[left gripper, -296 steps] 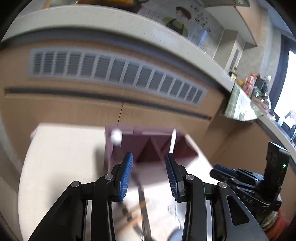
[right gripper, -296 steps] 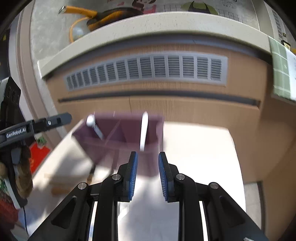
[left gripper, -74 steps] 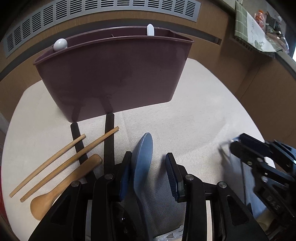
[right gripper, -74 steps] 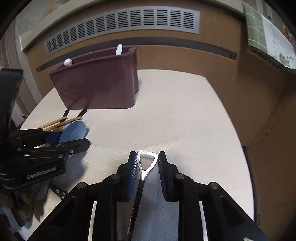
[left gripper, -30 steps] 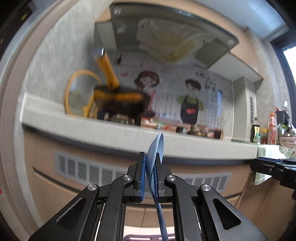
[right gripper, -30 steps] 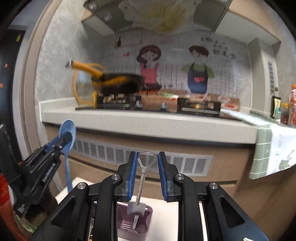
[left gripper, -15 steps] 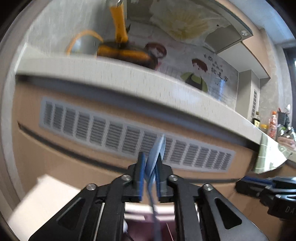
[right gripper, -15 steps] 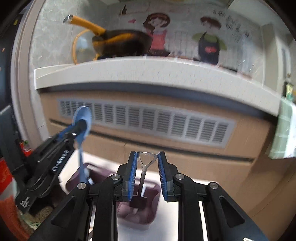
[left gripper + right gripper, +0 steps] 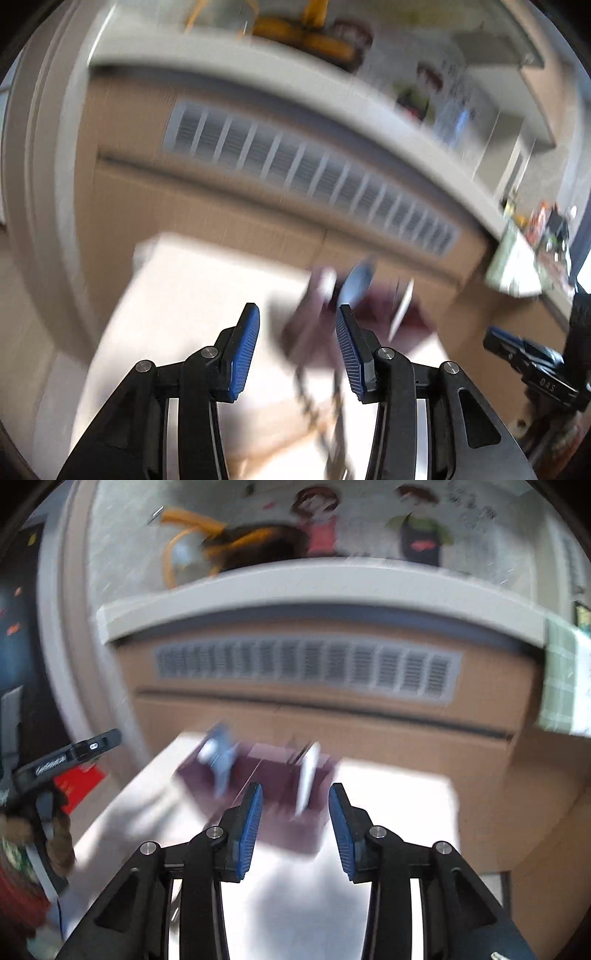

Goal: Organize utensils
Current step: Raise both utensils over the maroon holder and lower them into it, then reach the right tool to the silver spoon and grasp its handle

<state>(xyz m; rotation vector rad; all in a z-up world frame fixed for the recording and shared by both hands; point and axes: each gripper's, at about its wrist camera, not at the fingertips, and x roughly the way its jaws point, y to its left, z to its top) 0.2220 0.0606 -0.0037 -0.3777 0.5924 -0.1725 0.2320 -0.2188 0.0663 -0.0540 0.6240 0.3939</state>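
Both views are blurred by motion. The maroon utensil holder (image 9: 275,801) stands on the pale table (image 9: 388,805); it also shows in the left wrist view (image 9: 373,314). A blue spoon (image 9: 219,764) and white utensils (image 9: 308,775) stand in it; the blue spoon also shows in the left wrist view (image 9: 356,282). My left gripper (image 9: 297,349) is open and empty, in front of the holder. My right gripper (image 9: 294,825) is open and empty, just in front of the holder. Wooden utensils (image 9: 291,439) lie blurred on the table by the left gripper.
A wooden cabinet front with a grey vent grille (image 9: 306,672) rises behind the table under a white counter (image 9: 314,587). The other gripper shows at the left edge of the right wrist view (image 9: 66,757) and at the right edge of the left wrist view (image 9: 535,369).
Both grippers have opened. The blue spoon has left my left gripper and now stands in the holder; the metal utensil has left my right gripper. Both cameras have tilted down towards the table.
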